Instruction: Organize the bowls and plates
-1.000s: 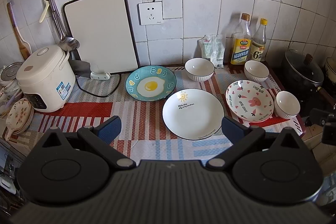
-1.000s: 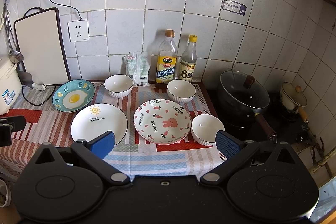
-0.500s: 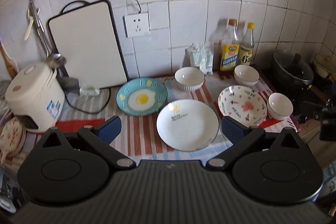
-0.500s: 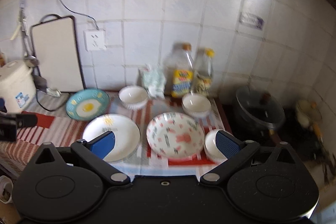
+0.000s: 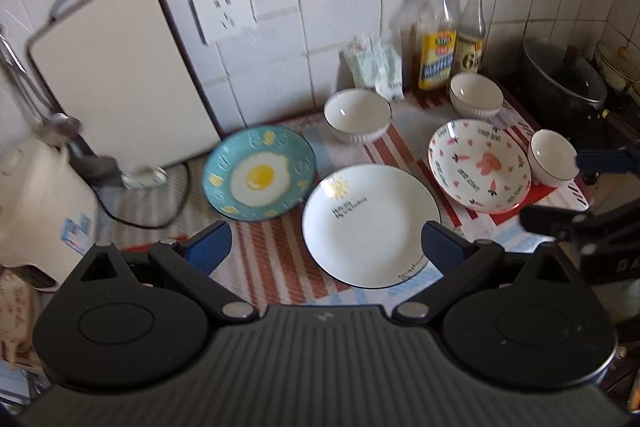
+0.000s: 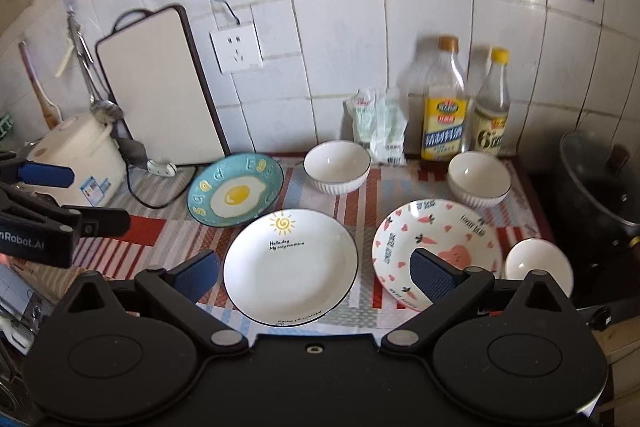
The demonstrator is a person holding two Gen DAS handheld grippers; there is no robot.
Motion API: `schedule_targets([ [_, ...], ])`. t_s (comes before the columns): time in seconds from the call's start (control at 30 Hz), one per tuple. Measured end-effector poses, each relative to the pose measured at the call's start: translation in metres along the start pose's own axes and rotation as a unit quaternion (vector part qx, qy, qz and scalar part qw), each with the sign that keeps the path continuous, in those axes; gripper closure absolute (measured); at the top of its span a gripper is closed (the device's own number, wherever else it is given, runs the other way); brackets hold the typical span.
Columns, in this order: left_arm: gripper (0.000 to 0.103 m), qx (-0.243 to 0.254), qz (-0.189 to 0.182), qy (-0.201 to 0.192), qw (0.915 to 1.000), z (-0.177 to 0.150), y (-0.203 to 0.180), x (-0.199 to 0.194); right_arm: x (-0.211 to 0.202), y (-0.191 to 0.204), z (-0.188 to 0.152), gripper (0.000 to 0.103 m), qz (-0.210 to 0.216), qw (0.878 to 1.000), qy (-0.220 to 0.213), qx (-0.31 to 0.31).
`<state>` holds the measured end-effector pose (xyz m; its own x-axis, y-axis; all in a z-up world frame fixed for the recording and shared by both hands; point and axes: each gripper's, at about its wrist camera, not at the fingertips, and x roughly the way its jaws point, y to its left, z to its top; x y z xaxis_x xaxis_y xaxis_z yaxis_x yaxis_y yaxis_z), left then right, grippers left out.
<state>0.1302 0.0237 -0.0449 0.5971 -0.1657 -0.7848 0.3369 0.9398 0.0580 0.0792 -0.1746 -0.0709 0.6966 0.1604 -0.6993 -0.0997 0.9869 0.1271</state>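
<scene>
Looking at where everything sits, the white sun plate (image 6: pixel 290 267) is the obvious first pick, since it lies dead ahead of both grippers and closest to the front edge of the striped cloth (image 6: pixel 168 227). Right gripper (image 6: pixel 314 277) has its fingers spread wide, nothing in them, and the plate fills the gap between the two blue pads. Left gripper (image 5: pixel 326 253) is just as wide and empty, but the plate sits off toward its right pad rather than centred. So I'd guess the right one has the straighter line in.

Egg plate (image 6: pixel 235 190) is behind and to the left, nearly touching the white plate's rim. Carrot plate (image 6: pixel 436 239) is off to the right, with a small bowl (image 6: pixel 536 265) just beside it. Two more bowls (image 6: pixel 337 167) (image 6: pixel 479 179) sit further back, near the bottles (image 6: pixel 446 107). Plates are round, so no long axis to worry about, just getting a finger under a rim. Nothing is stacked yet.
</scene>
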Motion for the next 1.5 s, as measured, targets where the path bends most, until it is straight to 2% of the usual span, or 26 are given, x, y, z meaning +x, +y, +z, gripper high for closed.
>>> schedule_targets([
  [0.13,0.0,-0.021,-0.022,0.027,0.9992,-0.003,0.009,0.044,0.032,0.003,-0.004,0.001,0.009,1.0,0.018,0.007],
  [0.2,0.0,-0.035,-0.038,0.036,0.998,-0.007,0.016,0.068,0.049,0.001,-0.008,0.005,0.016,0.999,0.028,0.022],
  [0.33,0.001,-0.041,-0.039,0.06,0.9966,-0.016,0.027,0.115,0.084,0.0,-0.02,0.01,0.021,0.998,0.043,0.04],
  [0.43,0.005,-0.048,-0.043,0.083,0.9945,-0.022,0.035,0.147,0.111,-0.001,-0.031,0.019,0.019,0.997,0.053,0.048],
  [0.5,0.014,-0.057,-0.068,0.104,0.9906,-0.025,0.041,0.168,0.129,-0.003,-0.038,0.027,0.018,0.996,0.064,0.056],
  [0.57,0.021,-0.064,-0.076,0.124,0.9874,-0.026,0.044,0.187,0.146,-0.007,-0.044,0.03,0.015,0.994,0.075,0.074],
  [0.7,0.032,-0.052,-0.081,0.148,0.9842,-0.027,0.044,0.217,0.175,-0.015,-0.054,0.03,-0.019,0.989,0.097,0.11],
  [0.83,0.034,-0.053,-0.082,0.149,0.984,-0.029,0.052,0.244,0.193,-0.027,-0.059,0.03,-0.041,0.983,0.104,0.142],
  [0.9,0.034,-0.044,-0.07,0.142,0.9864,-0.029,0.057,0.258,0.203,-0.033,-0.062,0.044,-0.054,0.981,0.106,0.152],
  [0.93,0.034,-0.044,-0.062,0.142,0.9869,-0.029,0.059,0.264,0.207,-0.035,-0.062,0.057,-0.063,0.98,0.109,0.155],
  [1.03,0.036,-0.05,-0.077,0.134,0.9868,-0.029,0.067,0.272,0.214,-0.042,-0.061,0.065,-0.051,0.974,0.116,0.188],
  [1.1,0.052,-0.044,-0.084,0.138,0.9859,-0.03,0.068,0.275,0.214,-0.041,-0.062,0.066,-0.046,0.967,0.125,0.218],
  [1.17,0.061,-0.047,-0.105,0.141,0.9832,-0.031,0.069,0.278,0.216,-0.039,-0.065,0.066,-0.049,0.963,0.117,0.236],
  [1.2,0.073,-0.054,-0.121,0.139,0.9814,-0.032,0.07,0.279,0.217,-0.037,-0.068,0.067,-0.053,0.962,0.116,0.24],
  [1.27,0.082,-0.062,-0.141,0.137,0.9784,-0.034,0.069,0.279,0.224,-0.037,-0.072,0.079,-0.063,0.958,0.12,0.252],
  [1.4,0.083,-0.058,-0.132,0.131,0.9808,-0.036,0.064,0.276,0.225,-0.04,-0.079,0.082,-0.054,0.953,0.098,0.28],
  [1.5,0.081,-0.042,-0.115,0.124,0.9848,-0.038,0.059,0.269,0.221,-0.046,-0.08,0.086,-0.035,0.947,0.103,0.302],
])
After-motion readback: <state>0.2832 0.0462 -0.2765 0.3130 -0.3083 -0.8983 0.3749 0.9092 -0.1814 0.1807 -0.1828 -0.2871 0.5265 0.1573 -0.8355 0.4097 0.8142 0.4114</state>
